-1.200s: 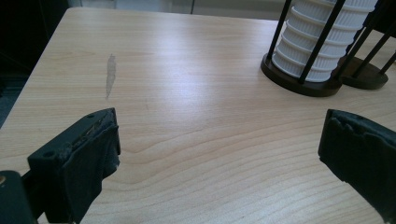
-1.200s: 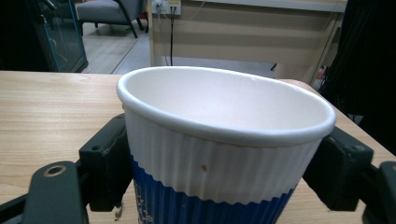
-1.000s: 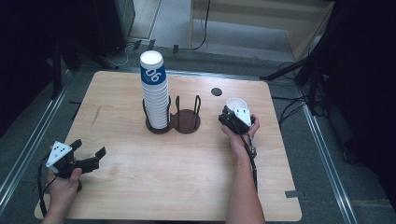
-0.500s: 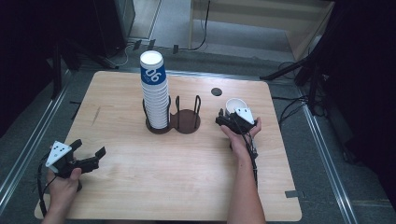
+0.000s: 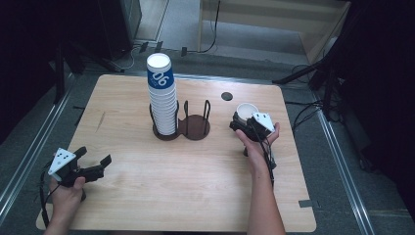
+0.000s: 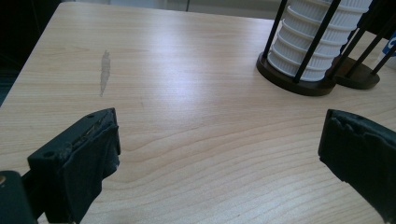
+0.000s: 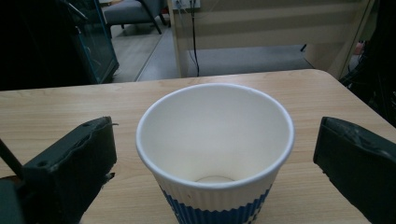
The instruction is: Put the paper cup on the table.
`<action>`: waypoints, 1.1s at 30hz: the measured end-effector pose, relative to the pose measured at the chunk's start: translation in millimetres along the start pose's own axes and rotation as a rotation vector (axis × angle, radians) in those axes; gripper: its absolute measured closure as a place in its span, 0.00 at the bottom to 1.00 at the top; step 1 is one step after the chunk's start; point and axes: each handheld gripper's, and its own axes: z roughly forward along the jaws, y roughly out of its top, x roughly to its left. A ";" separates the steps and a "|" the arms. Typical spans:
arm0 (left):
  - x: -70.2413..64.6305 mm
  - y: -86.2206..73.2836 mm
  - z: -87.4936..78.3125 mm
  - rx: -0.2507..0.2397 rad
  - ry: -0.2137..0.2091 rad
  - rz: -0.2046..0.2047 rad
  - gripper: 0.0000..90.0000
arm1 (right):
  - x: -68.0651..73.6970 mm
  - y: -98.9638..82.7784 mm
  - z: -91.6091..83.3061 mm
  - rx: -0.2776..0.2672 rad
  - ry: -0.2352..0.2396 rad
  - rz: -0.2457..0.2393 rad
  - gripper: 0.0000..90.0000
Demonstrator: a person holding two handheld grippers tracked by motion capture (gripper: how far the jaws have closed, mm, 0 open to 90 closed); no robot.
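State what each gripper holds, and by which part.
Nothing is held. The right gripper stands open around the paper cup, jaws clear of its sides. The left gripper is open.

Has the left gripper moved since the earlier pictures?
No. The left gripper lies at the same spot near the table's front left corner.

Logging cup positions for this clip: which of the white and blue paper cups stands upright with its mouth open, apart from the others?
The single white and blue paper cup between the open right gripper, mouth up and empty; the rest are nested upside down in the tall stack in the black wire holder.

White, blue-patterned paper cup (image 7: 215, 154)
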 end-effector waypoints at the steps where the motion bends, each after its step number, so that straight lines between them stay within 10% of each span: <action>1: 0.0 0.0 0.0 0.000 0.000 0.000 0.00 | 0.0 0.0 0.0 0.000 0.000 0.000 0.00; 33: -2.0 -0.7 -0.6 0.015 -0.008 0.009 0.00 | -42.0 0.6 -92.5 -0.090 0.027 -0.002 0.00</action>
